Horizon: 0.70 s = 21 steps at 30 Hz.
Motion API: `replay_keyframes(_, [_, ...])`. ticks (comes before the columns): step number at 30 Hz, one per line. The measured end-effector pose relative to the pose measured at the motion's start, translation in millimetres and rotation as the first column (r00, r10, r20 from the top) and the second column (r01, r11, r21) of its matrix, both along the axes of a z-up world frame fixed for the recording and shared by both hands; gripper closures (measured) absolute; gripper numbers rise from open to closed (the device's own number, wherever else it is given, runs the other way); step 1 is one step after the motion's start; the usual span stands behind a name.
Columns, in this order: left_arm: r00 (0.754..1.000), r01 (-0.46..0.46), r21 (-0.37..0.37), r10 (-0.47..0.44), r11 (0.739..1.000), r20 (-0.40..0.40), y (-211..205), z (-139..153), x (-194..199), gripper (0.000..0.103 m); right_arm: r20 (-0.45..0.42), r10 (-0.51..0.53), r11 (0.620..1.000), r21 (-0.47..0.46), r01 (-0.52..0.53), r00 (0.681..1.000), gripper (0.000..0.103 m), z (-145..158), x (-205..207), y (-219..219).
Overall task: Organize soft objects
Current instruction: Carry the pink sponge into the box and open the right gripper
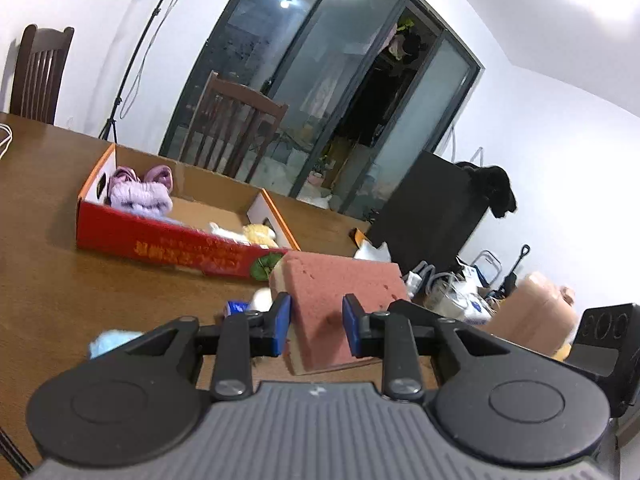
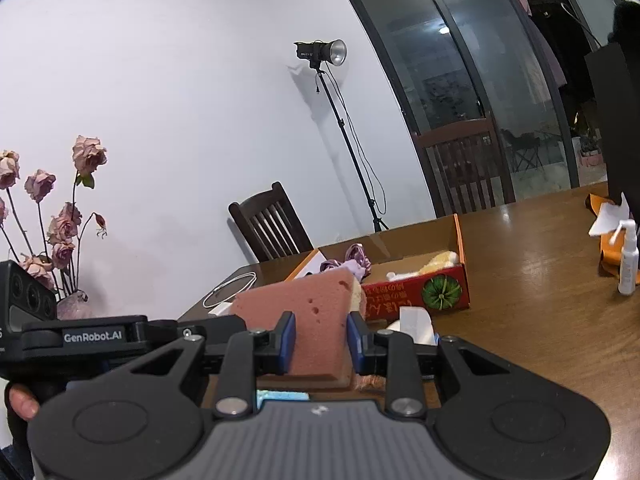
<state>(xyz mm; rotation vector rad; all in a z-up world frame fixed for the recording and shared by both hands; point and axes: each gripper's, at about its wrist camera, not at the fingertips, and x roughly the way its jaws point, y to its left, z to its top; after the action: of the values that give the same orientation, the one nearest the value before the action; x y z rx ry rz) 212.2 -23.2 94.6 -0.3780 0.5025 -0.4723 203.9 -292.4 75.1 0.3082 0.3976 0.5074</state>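
- The left claw (image 1: 316, 330) and the right claw (image 2: 321, 342) are each clenched on the same pink sponge (image 1: 340, 292), one at either end, and hold it in the air above the worktop (image 1: 60, 280). If the two hands drift apart or twist against each other, I'd expect the soft foam to bend, tear or slide out of one set of blue pads (image 1: 282, 320).
- Just under and beside the sponge lie small bits near the front edge of the worktop: a pale blue fluffy thing (image 1: 108, 342) and a white paper packet (image 2: 416, 322). A low carry could knock them off.
- Further in sits the open red cardboard box (image 1: 168, 246), already holding a purple plush (image 1: 138, 194) and a yellow one (image 1: 260, 234). Its near wall stands between sponge and floor of the box; too low an approach would shove the box along.
- A white spray bottle (image 2: 629, 258) stands well to the right, safe unless the right hand swings wide.
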Motion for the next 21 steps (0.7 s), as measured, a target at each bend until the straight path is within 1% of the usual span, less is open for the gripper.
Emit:
replay_keyframes(2, [1.0, -0.003, 0.002, 0.003, 1.0, -0.011, 1, 3, 23, 0.075, -0.001, 0.001, 1.0, -0.028, -0.001, 1.0, 0.076, 6, 18, 5])
replay_keyframes(5, [1.0, 0.006, -0.021, -0.006, 1.0, -0.021, 5, 17, 78, 0.075, -0.005, 0.003, 0.999, -0.051, -0.003, 1.0, 0.076, 20, 63, 9])
replay_keyframes(7, [0.998, 0.01, -0.039, -0.012, 0.999, -0.057, 7, 25, 126, 0.075, -0.034, 0.007, 0.999, -0.035, -0.008, 0.999, 0.076, 31, 109, 7])
replay_keyframes(8, [0.996, 0.027, -0.048, -0.031, 0.998, -0.084, 7, 27, 157, 0.075, -0.056, 0.002, 1.0, -0.02, -0.003, 0.998, 0.076, 35, 134, 4])
replay_keyframes(9, [0.993, 0.045, -0.055, -0.051, 0.997, -0.107, 7, 27, 185, 0.072, -0.083, -0.011, 1.0, -0.007, 0.011, 0.997, 0.076, 36, 157, 2])
replay_keyframes(11, [0.984, 0.056, -0.059, -0.065, 0.997, -0.166, 6, 22, 239, 0.071, -0.138, -0.029, 1.0, -0.004, 0.029, 0.99, 0.076, 35, 209, 0])
replay_keyframes(13, [0.977, 0.058, -0.042, -0.065, 0.997, -0.204, 3, 12, 292, 0.071, -0.194, -0.049, 0.999, -0.013, 0.047, 0.98, 0.076, 29, 260, 1])
replay_keyframes(16, [0.961, 0.05, -0.044, -0.06, 0.998, -0.271, 2, -12, 356, 0.071, -0.246, -0.076, 0.997, -0.047, 0.067, 0.966, 0.076, 14, 322, 6])
replay_keyframes(18, [0.951, 0.036, -0.038, -0.045, 0.999, -0.307, 1, -31, 391, 0.071, -0.279, -0.096, 0.994, -0.084, 0.075, 0.955, 0.076, -2, 360, 13])
replay_keyframes(21, [0.929, 0.005, -0.019, -0.011, 1.0, -0.369, -3, -60, 429, 0.072, -0.314, -0.12, 0.986, -0.148, 0.076, 0.942, 0.076, -24, 401, 26])
